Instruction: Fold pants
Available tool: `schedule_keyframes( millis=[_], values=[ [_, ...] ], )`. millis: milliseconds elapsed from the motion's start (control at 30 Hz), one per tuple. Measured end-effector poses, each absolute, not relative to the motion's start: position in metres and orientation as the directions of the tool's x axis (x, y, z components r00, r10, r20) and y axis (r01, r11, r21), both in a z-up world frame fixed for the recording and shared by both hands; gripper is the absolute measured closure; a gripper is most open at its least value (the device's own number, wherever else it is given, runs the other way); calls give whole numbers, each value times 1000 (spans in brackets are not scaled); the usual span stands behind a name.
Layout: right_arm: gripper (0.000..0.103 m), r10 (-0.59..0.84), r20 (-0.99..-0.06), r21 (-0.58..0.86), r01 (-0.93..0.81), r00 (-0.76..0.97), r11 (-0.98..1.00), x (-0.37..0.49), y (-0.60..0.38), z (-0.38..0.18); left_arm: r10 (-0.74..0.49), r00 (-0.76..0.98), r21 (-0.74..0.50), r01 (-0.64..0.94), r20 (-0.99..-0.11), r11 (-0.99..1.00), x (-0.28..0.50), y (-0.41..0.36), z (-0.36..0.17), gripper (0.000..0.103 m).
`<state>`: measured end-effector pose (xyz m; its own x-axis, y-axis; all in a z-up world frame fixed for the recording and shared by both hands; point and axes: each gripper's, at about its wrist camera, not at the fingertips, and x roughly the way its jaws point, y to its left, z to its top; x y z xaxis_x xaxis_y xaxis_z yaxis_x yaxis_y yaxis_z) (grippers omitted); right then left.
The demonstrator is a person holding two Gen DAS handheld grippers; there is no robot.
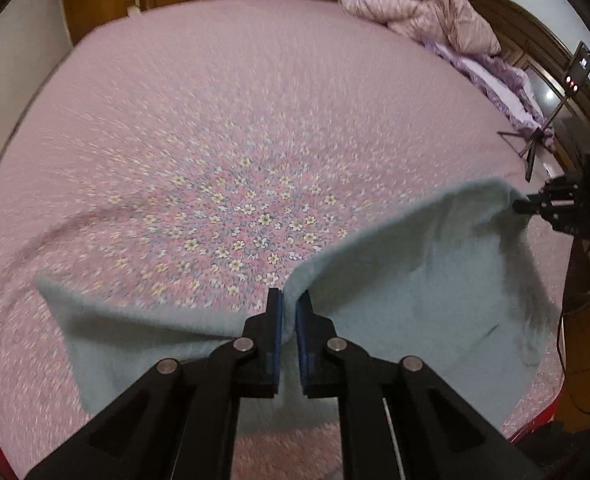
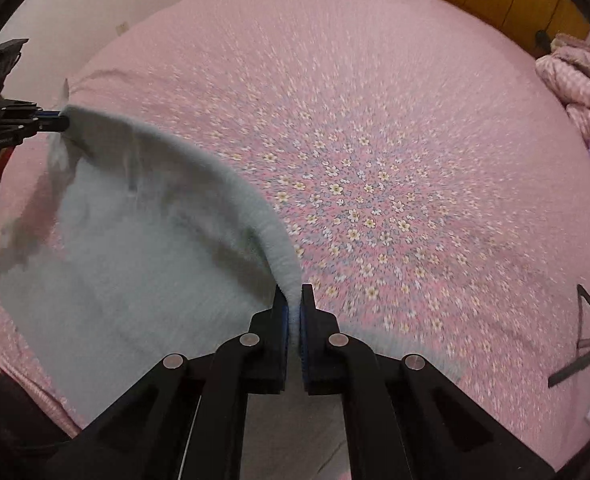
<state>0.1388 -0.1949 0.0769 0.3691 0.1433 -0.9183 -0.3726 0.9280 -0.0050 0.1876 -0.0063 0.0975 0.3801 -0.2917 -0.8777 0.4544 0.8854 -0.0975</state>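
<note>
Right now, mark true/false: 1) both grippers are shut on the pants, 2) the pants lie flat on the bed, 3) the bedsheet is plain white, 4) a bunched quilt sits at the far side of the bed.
1) True. The left gripper and the right gripper each pinch an edge of the pale blue pants.
2) False. The pants are lifted, with the held edge strung between the grippers and the rest sagging toward the bed.
3) False. The bedsheet is pink with small flowers.
4) True. A pink quilt is bunched at the far right side.
</note>
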Motion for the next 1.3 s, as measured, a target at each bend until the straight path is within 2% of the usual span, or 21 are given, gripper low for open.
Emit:
schedule_keyframes(
  millis=[133, 400, 633, 833, 933, 1067, 1133, 1200, 1300],
  values=[
    [97, 104, -903, -76, -393, 416, 917, 107, -198, 90, -302, 433, -98, 434, -849, 896, 141, 30, 132, 96],
    [97, 105, -883, -95, -393, 458, 915, 50, -207, 112, -279, 544, -100, 335, -791, 937, 30, 49, 166, 96],
    [97, 138, -880, -63, -401, 454, 914, -20, -209, 100, -269, 523, -158, 248, -809, 956, -47, 60, 130, 96],
    [96, 117, -899, -30, -326, 422, 945, -56, -216, 46, -283, 428, -226, 181, -858, 957, -79, 65, 77, 95],
    [87, 92, -911, -10, -245, 401, 969, -63, -226, 16, -292, 388, -262, 128, -874, 956, -88, 71, 59, 90],
    [85, 117, -888, 57, -145, 445, 988, -78, -244, 3, -277, 381, -272, 69, -882, 960, -99, 90, 56, 80],
    [81, 124, -888, 96, -85, 443, 992, -85, -253, 2, -243, 403, -255, 24, -883, 967, -107, 104, 57, 72],
    [80, 133, -884, 135, -26, 448, 990, -91, -262, 2, -203, 418, -234, -24, -886, 972, -114, 117, 59, 55],
    [79, 152, -871, 199, 52, 467, 979, -102, -277, 2, -163, 441, -234, -110, -882, 966, -125, 144, 61, 53]
  ],
)
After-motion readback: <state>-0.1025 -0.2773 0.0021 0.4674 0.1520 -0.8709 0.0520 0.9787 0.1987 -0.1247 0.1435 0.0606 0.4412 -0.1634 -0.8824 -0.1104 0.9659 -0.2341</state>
